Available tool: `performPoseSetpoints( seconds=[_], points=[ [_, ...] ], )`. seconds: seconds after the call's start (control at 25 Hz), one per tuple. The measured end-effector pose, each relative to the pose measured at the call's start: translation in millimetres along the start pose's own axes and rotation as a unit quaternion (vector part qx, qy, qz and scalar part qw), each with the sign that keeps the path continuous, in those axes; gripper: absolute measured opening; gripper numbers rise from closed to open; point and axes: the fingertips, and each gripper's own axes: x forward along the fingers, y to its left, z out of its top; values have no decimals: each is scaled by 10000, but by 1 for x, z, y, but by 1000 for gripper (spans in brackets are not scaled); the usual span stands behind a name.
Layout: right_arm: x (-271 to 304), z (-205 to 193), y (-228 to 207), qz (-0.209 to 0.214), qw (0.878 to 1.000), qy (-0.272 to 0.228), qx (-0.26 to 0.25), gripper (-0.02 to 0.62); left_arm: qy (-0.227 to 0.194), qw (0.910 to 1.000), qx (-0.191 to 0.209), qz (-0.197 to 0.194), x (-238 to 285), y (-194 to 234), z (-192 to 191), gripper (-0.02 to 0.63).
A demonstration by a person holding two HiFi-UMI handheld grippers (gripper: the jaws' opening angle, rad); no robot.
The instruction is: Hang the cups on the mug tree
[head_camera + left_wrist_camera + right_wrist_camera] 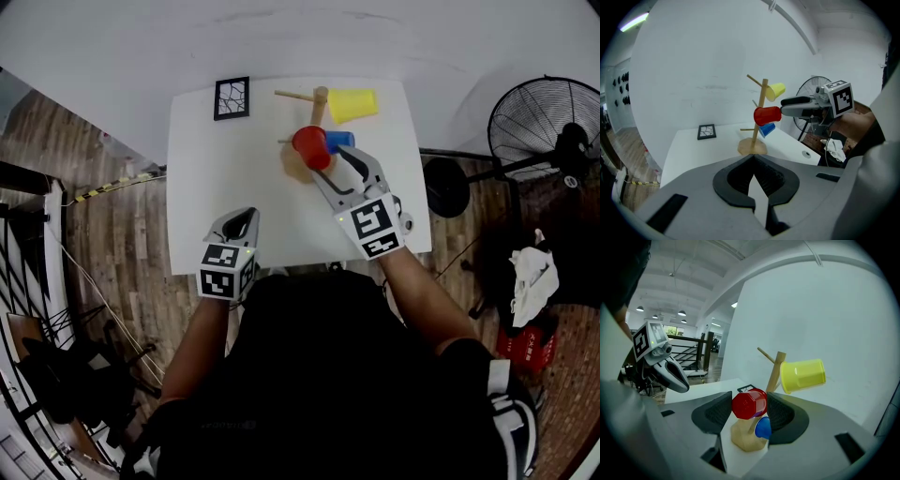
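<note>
At the tree [319,101], the right gripper [327,162] clamps the red cup [310,146]; a yellow cup [353,104] and a blue cup [340,140] hang there. Well off it, the left gripper [240,223] has its jaws together, empty.

Nothing I saw there could be read as a word, brand or number. The only marks were black-and-white square code patterns on the cube [228,272] of the left gripper [240,221] and the cube [377,228] of the right gripper [330,161]. There was also a wordless crackle pattern on a small black card [232,98].
</note>
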Motion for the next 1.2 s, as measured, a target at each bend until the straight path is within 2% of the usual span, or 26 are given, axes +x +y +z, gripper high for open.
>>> performPoseSetpoints(
  seconds=[0.16,0.28,0.52,0.68,0.8,0.84,1.2],
  points=[
    [-10,3,-1,87,9995,-127,289,215,-11,10000,43,-52,4,-4,4,15],
    [-18,4,-2,287,9952,-330,877,215,-31,10000,51,-73,7,-5,7,15],
    [-33,-7,-13,620,9668,-663,2389,213,-78,9999,96,-85,12,-7,15,15],
    [-47,-12,-20,775,9454,-909,3032,170,-118,9998,110,-138,15,-12,20,15],
    [-58,-16,-25,703,9433,-999,3086,50,-145,9996,131,-201,17,-17,22,15],
    [-62,-19,-26,664,9446,-995,3057,35,-152,9995,143,-217,18,-19,23,15],
    [-79,-49,-34,338,9556,-685,2844,8,-233,9991,174,-319,23,-22,32,15]
  ],
)
